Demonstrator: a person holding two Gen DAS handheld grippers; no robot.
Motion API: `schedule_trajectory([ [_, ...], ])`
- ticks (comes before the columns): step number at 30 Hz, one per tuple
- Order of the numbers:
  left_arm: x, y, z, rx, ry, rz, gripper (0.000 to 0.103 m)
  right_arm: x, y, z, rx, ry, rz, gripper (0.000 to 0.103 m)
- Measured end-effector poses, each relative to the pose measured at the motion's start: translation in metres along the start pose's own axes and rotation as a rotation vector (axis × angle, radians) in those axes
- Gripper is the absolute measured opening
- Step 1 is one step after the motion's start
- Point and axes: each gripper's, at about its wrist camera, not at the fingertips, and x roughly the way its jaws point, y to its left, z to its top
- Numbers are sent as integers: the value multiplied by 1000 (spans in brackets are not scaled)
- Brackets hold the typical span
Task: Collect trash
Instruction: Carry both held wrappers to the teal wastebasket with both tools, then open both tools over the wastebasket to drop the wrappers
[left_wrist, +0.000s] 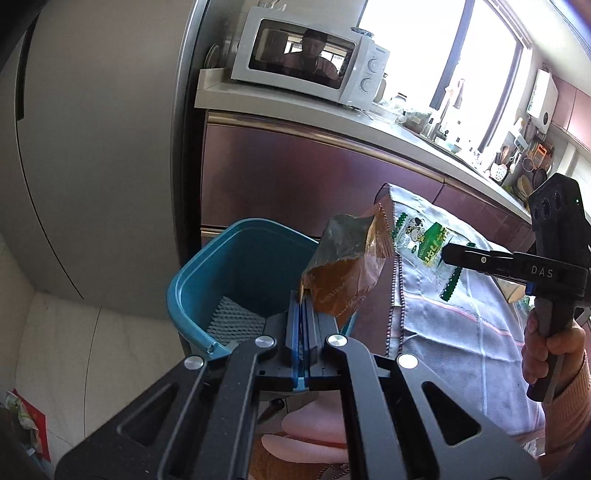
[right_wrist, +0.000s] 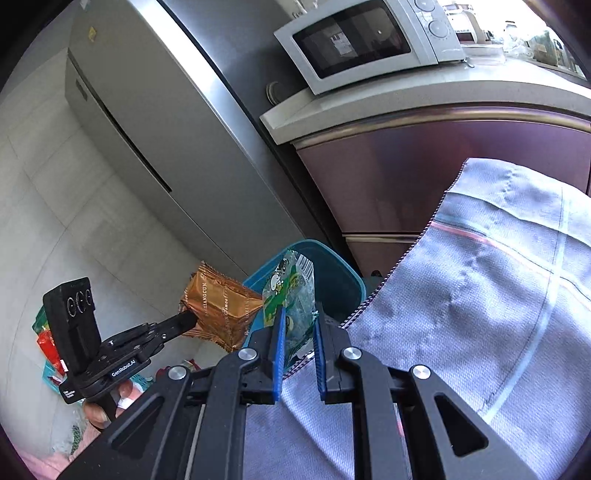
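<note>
My left gripper (left_wrist: 303, 299) is shut on a crumpled gold-brown snack wrapper (left_wrist: 340, 273), which sticks up from its blue pads right at the near rim of a teal bin (left_wrist: 236, 258). To the right, my right gripper (left_wrist: 447, 254) holds a clear wrapper with green print and a cartoon cow (left_wrist: 424, 243) over a grey cloth. In the right wrist view that green wrapper (right_wrist: 291, 291) is pinched between the blue pads of the right gripper (right_wrist: 300, 310), in front of the bin (right_wrist: 340, 280). The left gripper (right_wrist: 190, 319) holds the brown wrapper (right_wrist: 221, 306) just left of it.
A grey cloth-covered surface (right_wrist: 480, 295) lies to the right of the bin. A silver fridge (right_wrist: 147, 129) stands behind it, beside a maroon cabinet with a microwave (right_wrist: 362, 40) on its counter. More coloured packets lie on the pale floor (right_wrist: 48, 343).
</note>
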Motion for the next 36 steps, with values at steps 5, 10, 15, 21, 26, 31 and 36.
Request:
schedule_trajectory([
  [5,23,8,-1,-24,32,32,2,20,-1,2,6,39,-22,13],
  [10,44,15,-4,-54,63,54,2,37,-4,4,15,69,-45,13],
  [15,61,21,-6,-66,84,79,2,55,-7,8,27,95,-63,13],
  [21,78,28,-8,-80,109,111,2,75,-8,10,31,121,-78,13],
  [26,89,36,-11,-101,126,122,2,81,-13,9,56,123,-104,13],
  [31,100,36,-10,-103,138,124,2,84,-18,6,67,132,-110,13],
  [36,111,32,-10,-98,152,121,2,92,-9,9,47,145,-104,13],
])
